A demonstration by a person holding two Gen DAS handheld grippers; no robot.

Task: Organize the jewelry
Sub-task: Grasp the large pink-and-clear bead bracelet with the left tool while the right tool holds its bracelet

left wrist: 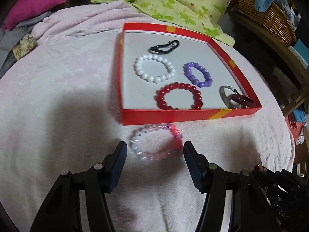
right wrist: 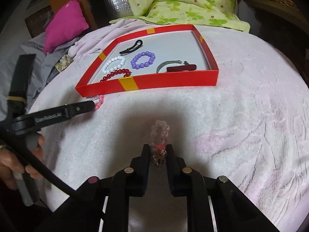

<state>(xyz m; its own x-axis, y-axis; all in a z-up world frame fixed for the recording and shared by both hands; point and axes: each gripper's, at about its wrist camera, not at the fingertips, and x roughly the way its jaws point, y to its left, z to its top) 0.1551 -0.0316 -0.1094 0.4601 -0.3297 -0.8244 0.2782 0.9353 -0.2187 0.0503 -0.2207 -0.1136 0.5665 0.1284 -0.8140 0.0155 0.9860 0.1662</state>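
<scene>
Right fingers [right wrist: 158,150] are pinching a clear bracelet [right wrist: 160,133]; left fingers [left wrist: 154,151] are gaping around a pink bracelet [left wrist: 156,142]. Several pieces are sitting in the red box [left wrist: 173,116].

Red box [left wrist: 173,116] w/ yellow stripes; white [left wrist: 154,70], purple [left wrist: 198,74], red bracelets [left wrist: 178,96]; clover-print green quilt [left wrist: 179,3].

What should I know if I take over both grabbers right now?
Left gripper: open, its fingers either side of the pink bracelet on the towel, not squeezing it.
Right gripper: shut on the clear bracelet.
Done: white, purple and red bracelets, a hair clip and two bangles lie in the red box.
Left: put the pink and clear bracelets in the box.
</scene>
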